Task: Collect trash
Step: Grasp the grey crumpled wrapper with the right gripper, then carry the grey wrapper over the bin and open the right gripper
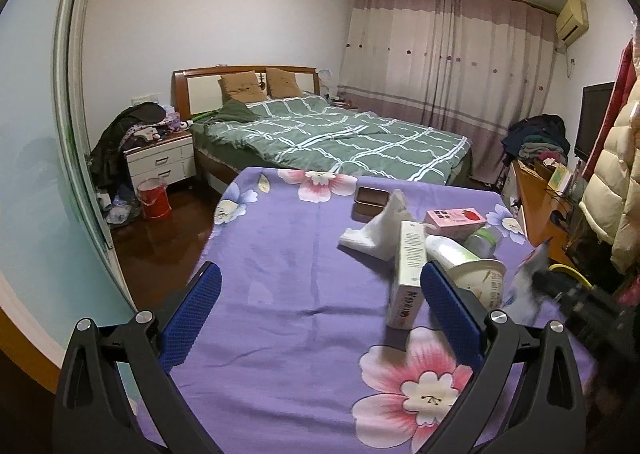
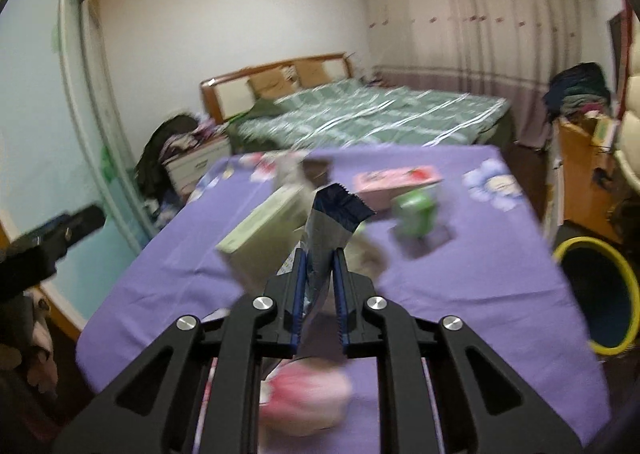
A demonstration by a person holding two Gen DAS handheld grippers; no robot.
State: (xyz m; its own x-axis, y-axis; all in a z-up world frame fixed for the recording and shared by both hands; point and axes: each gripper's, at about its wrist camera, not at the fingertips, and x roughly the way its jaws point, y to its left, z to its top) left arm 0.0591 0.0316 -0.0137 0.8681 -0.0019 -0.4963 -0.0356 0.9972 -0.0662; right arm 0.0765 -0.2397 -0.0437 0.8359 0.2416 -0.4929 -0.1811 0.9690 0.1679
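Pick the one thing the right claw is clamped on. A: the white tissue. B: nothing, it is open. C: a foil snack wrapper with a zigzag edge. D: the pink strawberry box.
C: in the right wrist view the right claw pinches the foil wrapper between its blue pads.

The desk's (image 1: 280, 274) left half lies bare, open to a hand-held gripper. On the right, an upright box (image 1: 406, 274), cups (image 1: 472, 266), tissue (image 1: 380, 230) and pink carton (image 1: 456, 219) crowd together, blocking passage.
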